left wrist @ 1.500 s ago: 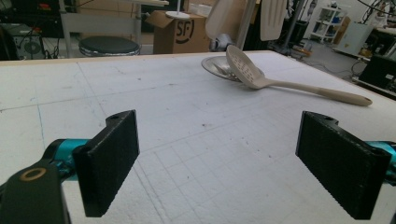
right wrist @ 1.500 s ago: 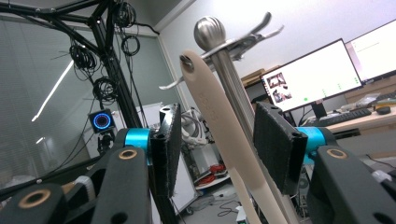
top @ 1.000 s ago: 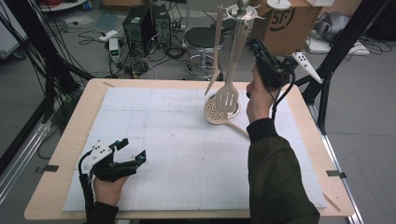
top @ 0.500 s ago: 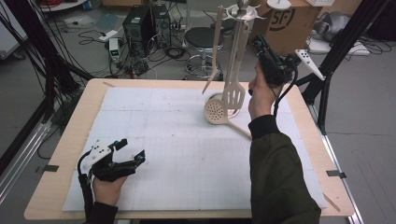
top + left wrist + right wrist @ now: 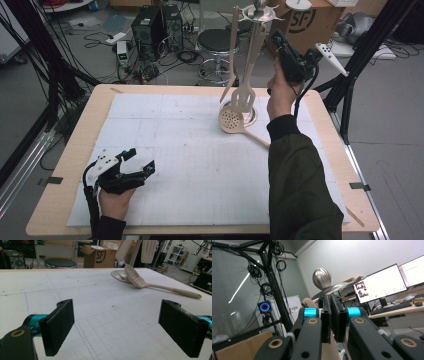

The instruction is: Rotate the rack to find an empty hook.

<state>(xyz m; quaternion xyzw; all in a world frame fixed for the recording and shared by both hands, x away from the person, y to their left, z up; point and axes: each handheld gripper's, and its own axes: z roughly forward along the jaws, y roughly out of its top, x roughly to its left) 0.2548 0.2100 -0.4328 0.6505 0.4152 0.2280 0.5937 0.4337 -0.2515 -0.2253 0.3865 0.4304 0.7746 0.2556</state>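
While fingers rest, the cardboard box reads "SF".

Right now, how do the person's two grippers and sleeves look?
Both grippers are black linkage frames with brass-coloured pivots and teal collars. The left gripper has flat, black, textured rectangular fingers, a white plate on top and a black cable. The right gripper has a white three-cornered plate and a black cable too. The right sleeve is dark olive.
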